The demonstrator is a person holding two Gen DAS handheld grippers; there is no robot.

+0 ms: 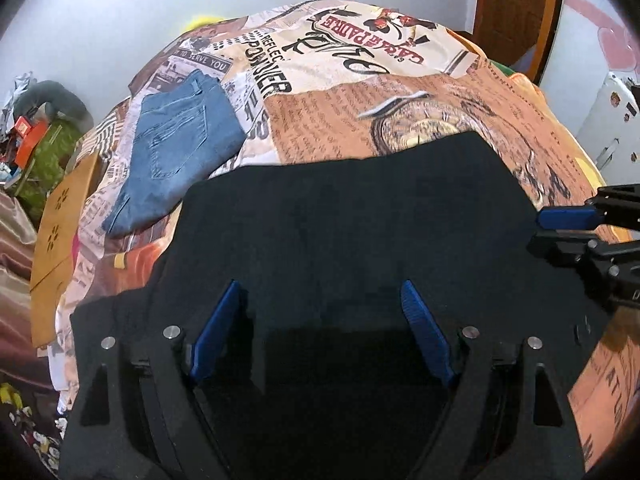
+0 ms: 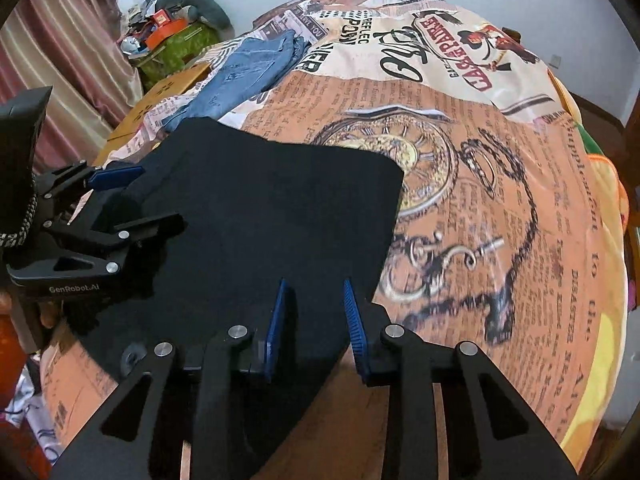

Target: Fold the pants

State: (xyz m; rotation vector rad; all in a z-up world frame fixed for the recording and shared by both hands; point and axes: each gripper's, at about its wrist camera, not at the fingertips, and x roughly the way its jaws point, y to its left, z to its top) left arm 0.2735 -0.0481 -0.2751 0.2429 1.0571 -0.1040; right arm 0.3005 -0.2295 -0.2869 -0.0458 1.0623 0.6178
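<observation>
Pants (image 1: 340, 220), black, lie flat on near part of bed (image 1: 400, 120). Left tool (image 1: 320, 312) released wide above cloth. Right tool (image 2: 316, 312) half-closed at right edge; grasp unclear, likely gathering for fold.

- A big bed (image 2: 500, 200) fills the room, with a cover of old newspaper pictures and a gold clock.
- The walls (image 1: 100, 32) are plain and pale.
- A striped pink curtain (image 2: 60, 40) hangs beside it.
- A brown wooden door (image 1: 516, 4) stands far back.
</observation>
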